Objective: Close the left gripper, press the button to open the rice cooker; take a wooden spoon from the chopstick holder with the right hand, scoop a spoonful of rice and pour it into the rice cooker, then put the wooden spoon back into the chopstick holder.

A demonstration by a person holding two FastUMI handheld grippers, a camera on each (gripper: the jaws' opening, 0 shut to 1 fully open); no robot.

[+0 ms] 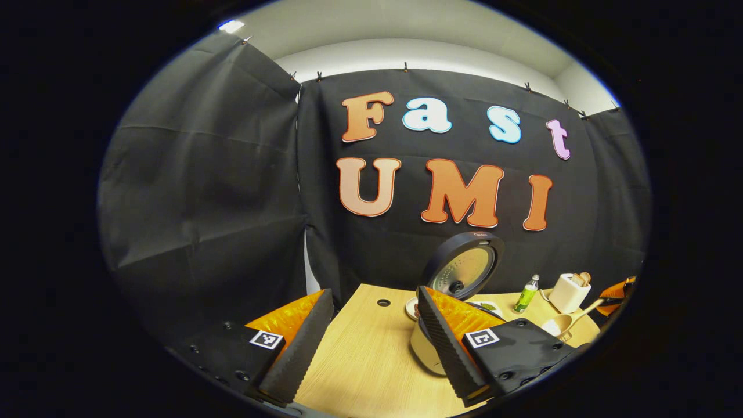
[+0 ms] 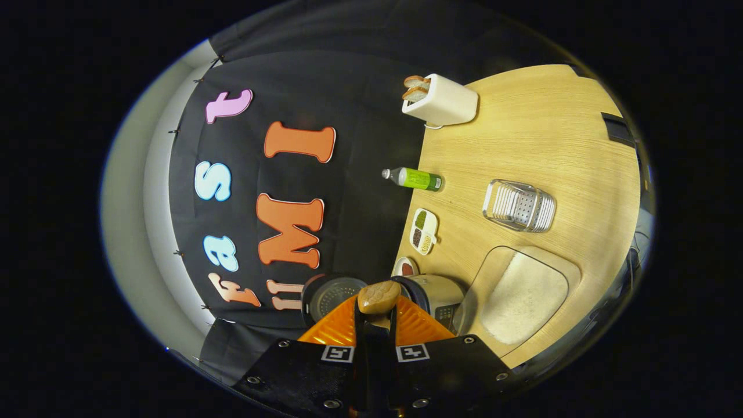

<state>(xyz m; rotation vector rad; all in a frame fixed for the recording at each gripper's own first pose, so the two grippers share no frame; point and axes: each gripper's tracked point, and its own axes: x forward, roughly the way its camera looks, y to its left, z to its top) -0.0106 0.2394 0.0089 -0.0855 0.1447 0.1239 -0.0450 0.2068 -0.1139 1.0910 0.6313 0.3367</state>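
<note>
Wooden spoon (image 2: 378, 296) clamped in right claw (image 2: 376, 316), above open rice cooker (image 2: 432, 293).

Left gripper (image 1: 371, 325): fingers wide apart, nothing between them, held above desk's left part, pointing level toward back wall.

Right gripper (image 2: 376, 316): fingers pressed together on handle of wooden spoon (image 2: 378, 296), whole gripper rolled on its side. In left gripper view, right gripper (image 1: 606, 301) sits at far right, over desk's right edge, spoon (image 1: 566, 324) sticking out from it toward the left.
</note>
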